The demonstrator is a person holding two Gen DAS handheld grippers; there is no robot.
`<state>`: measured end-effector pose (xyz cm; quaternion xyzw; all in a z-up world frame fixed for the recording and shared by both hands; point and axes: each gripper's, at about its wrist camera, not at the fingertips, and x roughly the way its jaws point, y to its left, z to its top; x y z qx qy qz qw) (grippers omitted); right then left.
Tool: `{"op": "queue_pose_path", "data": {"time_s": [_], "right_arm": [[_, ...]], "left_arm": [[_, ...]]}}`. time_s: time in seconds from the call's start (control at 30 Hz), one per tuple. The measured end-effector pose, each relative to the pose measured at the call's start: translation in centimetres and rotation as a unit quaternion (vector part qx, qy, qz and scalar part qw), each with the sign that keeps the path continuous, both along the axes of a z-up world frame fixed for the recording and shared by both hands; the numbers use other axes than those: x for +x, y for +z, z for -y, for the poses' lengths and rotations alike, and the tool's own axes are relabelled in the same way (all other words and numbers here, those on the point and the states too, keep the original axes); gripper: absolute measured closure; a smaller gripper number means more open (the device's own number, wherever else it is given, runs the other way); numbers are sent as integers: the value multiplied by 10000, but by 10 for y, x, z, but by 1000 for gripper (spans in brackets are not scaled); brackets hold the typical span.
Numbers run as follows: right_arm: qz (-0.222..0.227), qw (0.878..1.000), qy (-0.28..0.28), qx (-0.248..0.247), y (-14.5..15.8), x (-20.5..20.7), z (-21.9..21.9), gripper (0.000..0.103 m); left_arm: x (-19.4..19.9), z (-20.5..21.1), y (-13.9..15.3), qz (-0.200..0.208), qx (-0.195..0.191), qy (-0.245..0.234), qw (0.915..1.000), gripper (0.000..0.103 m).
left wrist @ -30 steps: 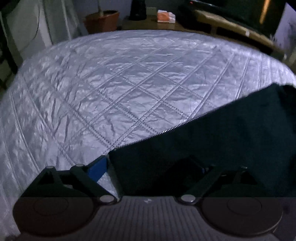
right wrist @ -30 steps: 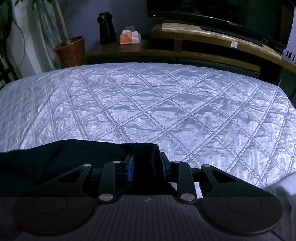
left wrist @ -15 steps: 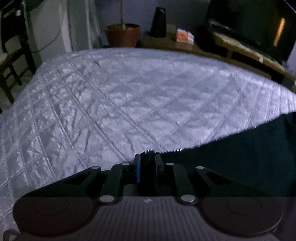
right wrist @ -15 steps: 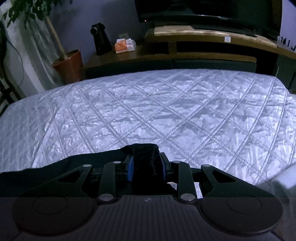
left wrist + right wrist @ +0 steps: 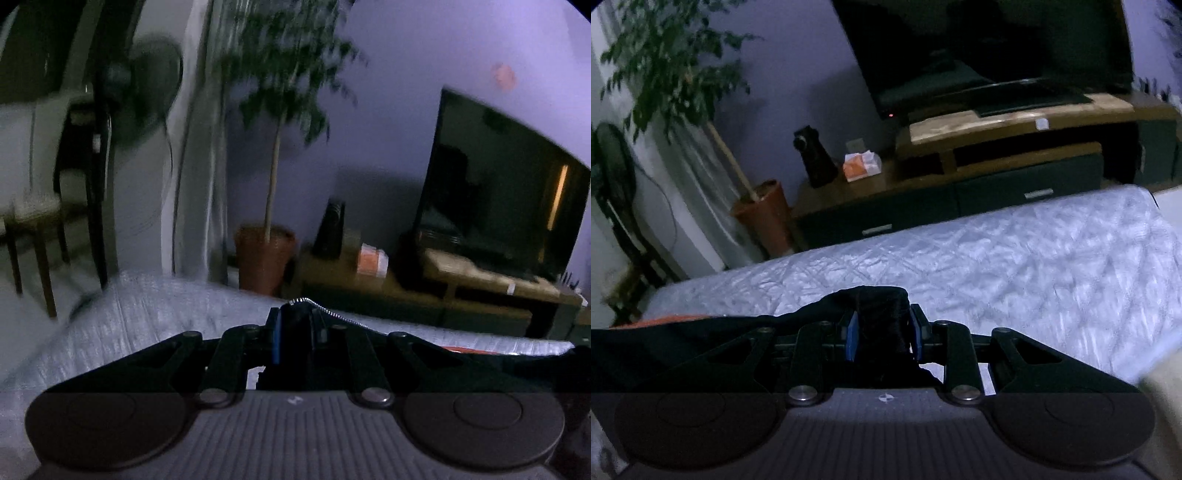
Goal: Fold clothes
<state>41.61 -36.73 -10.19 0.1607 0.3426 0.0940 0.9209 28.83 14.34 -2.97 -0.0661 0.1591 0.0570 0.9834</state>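
Overall: one dark garment (image 5: 882, 314), two tongs, left tongs (image 5: 295, 332) and right tongs (image 5: 882, 332), both clamping it.

Left gripper (image 5: 295, 325) and right gripper (image 5: 881, 332), both clamped.

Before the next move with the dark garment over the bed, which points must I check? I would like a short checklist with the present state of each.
1. Left gripper shut on the dark garment at its zipper edge: ok.
2. Right gripper shut on a bunched fold of the garment: ok.
3. Fabric spans between both grips without slipping out: ok, as far as visible.
4. Quilted bed cover ahead is free for laying the garment down: ok in the visible part.
5. Lower part of the garment hangs straight, not twisted: cannot tell, it is out of view.
6. Orange item beside the garment stays out of the fold: cannot tell.
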Motion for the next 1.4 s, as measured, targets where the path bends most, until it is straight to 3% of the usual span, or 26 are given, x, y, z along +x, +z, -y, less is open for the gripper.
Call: {"op": "queue_pose_path", "data": {"time_s": [0.13,0.27,0.37,0.5,0.57,0.67,0.77,0.87,0.93,1.0,1.03,1.07,1.13,1.23,1.3,1.4], "right_arm": [[-102,9999,44,-82,-10,-40,3,70],[-331,9994,40,-23,-28,-86,7,70],[-547,9980,148,-266,-42,-119,7,69],[-839,9959,102,-327,-60,-143,11,69],[-973,9948,35,-289,-67,-148,14,69],[-1063,9942,-45,-134,-63,-127,18,69],[-1088,9938,-185,164,-48,-86,26,69],[-476,9987,-131,143,-11,-59,27,69],[210,9995,23,252,20,-60,29,69],[742,9967,135,293,36,-76,35,68],[866,9957,182,275,38,-85,39,68],[697,9972,241,137,33,-92,42,67],[142,9984,396,-367,11,-105,47,67],[-790,9874,467,-1293,-39,-125,54,67],[-1181,9820,358,-1431,-66,-137,63,67],[-1346,9800,94,-1461,-82,-145,72,67]], "left_arm": [[-49,23,8,376,337,-62,9987,90],[-91,44,-7,63,149,-92,9998,90],[-120,55,-11,-126,58,-88,9999,90],[-147,68,-12,-246,-62,-323,9992,90],[-144,64,-12,-335,-322,-332,9984,90],[-115,44,-12,-698,-1002,-235,9922,90],[-78,29,-5,-825,-1259,-63,9886,90],[-62,27,21,-330,-1246,6,9917,90],[-76,41,47,438,-816,-142,9956,90],[-99,63,64,1144,-173,-451,9923,90],[-111,73,65,1323,62,-609,9893,90],[-122,82,59,1297,235,-746,9885,90],[-143,97,35,966,403,-1007,9894,90],[-169,111,-14,-42,266,-1273,9915,90],[-184,117,-41,-692,156,-1274,9893,90],[-204,124,-61,-1240,106,-1386,9825,90]]}}
